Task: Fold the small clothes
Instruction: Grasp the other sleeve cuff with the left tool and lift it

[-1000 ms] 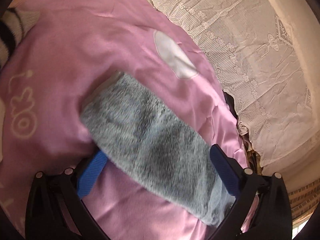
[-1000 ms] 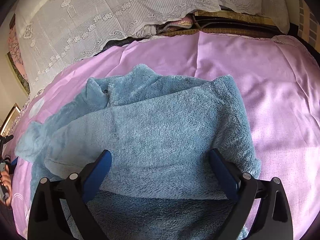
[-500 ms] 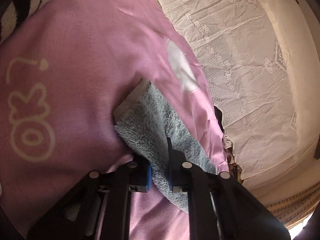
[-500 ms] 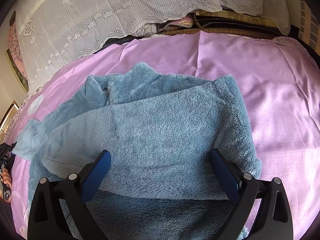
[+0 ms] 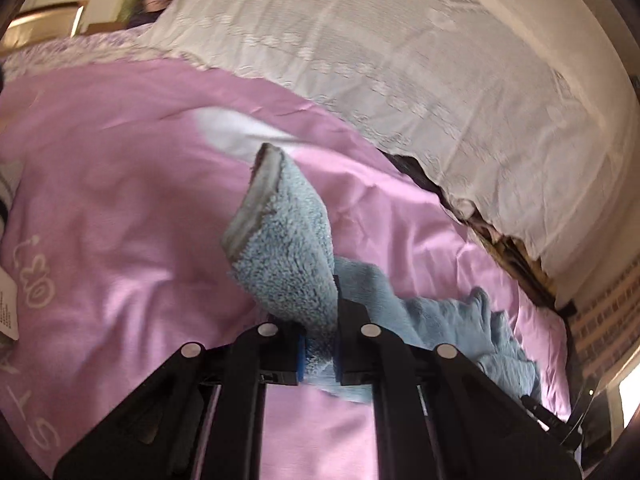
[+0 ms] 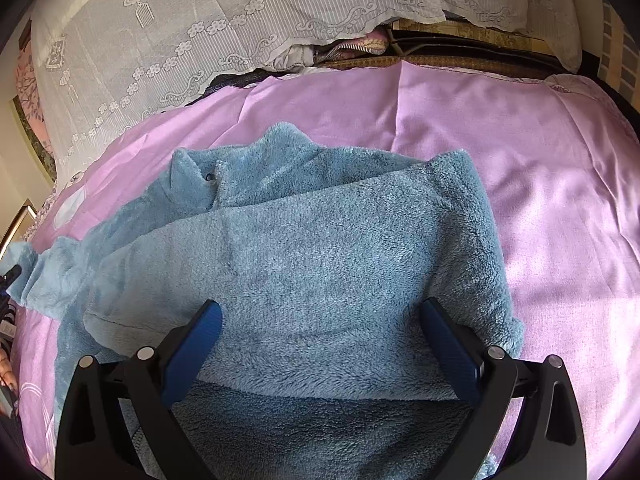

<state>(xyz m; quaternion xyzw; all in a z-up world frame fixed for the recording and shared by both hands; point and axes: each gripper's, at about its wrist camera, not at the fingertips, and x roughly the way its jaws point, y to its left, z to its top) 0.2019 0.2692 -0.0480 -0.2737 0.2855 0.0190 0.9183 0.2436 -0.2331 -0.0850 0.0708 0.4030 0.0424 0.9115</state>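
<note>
- Fluffy pale-blue fleece top [image 6: 304,264]: lies on the pink satin bedsheet [image 6: 560,184]; one side already folded across the body, collar towards the white lace cover [image 6: 208,28] at the head of the bed; the other sleeve drawn out sideways.
- Left gripper [image 5: 318,354]: pads pressed together, pinching the grey-cuffed blue fleece sleeve [image 5: 288,248] well back from the cuff; cuff end stands free above the sheet and leans away.
- Right gripper [image 6: 320,344]: fingers spread wide, holding nothing; hangs low over the folded body, contact with the pile not determinable.
- Risk, slip: thick pile compresses under the pads; a quick swing could likely pull the sleeve out.
- Risk, drag: sleeve is attached to the body; carrying it across with the body unpinned would probably shift or open the existing fold; sheet looks slick, so sliding seems easy.
- Risk, floppy cuff: the free end may curl under on landing, leaving a lump.
- Risk, snag: the open right fingers sit in the sleeve's likely path; collision or a caught layer is possible.
</note>
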